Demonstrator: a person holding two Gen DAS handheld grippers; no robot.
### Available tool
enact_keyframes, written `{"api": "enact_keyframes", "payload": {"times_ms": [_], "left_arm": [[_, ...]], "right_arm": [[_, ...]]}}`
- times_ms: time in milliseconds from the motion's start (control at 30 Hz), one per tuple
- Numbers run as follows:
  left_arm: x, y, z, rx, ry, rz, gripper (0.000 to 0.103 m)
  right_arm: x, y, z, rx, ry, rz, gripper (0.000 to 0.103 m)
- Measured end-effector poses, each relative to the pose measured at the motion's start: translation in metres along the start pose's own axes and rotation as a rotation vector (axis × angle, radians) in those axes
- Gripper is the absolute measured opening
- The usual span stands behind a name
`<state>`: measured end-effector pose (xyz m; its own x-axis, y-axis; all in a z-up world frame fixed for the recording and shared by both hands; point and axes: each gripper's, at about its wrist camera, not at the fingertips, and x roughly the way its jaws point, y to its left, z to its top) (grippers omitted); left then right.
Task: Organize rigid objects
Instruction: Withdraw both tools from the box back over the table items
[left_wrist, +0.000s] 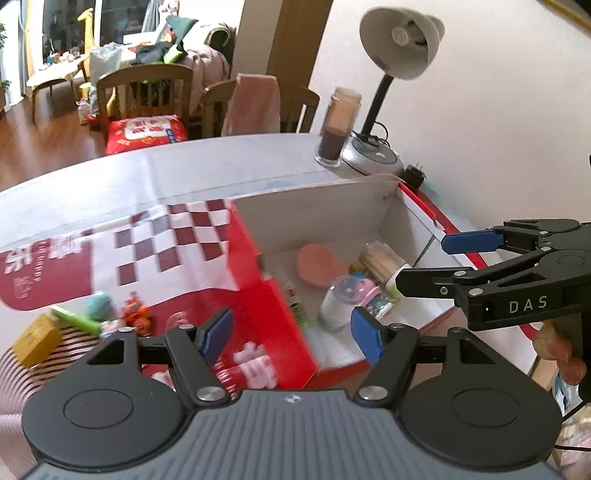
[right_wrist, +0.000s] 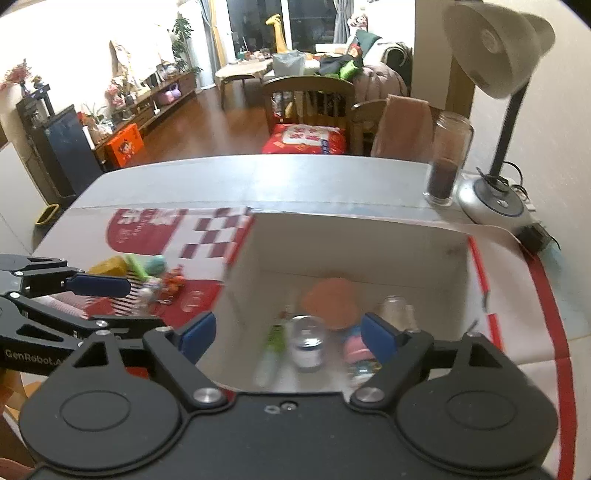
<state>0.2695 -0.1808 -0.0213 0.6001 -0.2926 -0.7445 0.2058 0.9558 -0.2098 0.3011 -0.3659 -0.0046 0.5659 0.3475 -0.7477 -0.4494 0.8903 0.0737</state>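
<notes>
Small objects, among them a pink heart-shaped item, a clear bottle and a jar, lie inside the open box, below the right gripper, whose jaws are apart and empty. The left gripper, likewise apart and empty, hovers over the box's red flap, with loose toys to its left.

Your open white box with red outside holds a pink heart-shaped piece, a clear jar lying on its side, a small clear bottle and a green tube. Left of it, on the flap, you have a yellow block, a green stick, a teal ball and an orange toy, clustered close.
</notes>
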Motion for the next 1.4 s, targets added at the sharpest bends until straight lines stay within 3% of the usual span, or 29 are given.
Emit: {"api": "enact_keyframes", "payload": {"times_ms": [333,700,1000,1400], "left_arm": [[-0.074,0.066,-0.046,-0.036,-0.076,0.059,0.076],[-0.121,0.123,-0.088,-0.074,-0.15,0.171,0.081],[-0.128,0.156,-0.121,-0.131,-0.181,0.206,0.083],[-0.096,0.173,-0.14,-0.146,-0.157,0.215,0.083]], "right_arm": [[-0.013,0.09,-0.008,-0.027,-0.051,0.056,0.097],[-0.014,0.162,-0.024,-0.049,-0.084,0.116,0.103],[-0.003,0.185,-0.035,-0.021,-0.079,0.104,0.103],[0.046,0.2,-0.028,-0.06,-0.029,0.087,0.103]]}}
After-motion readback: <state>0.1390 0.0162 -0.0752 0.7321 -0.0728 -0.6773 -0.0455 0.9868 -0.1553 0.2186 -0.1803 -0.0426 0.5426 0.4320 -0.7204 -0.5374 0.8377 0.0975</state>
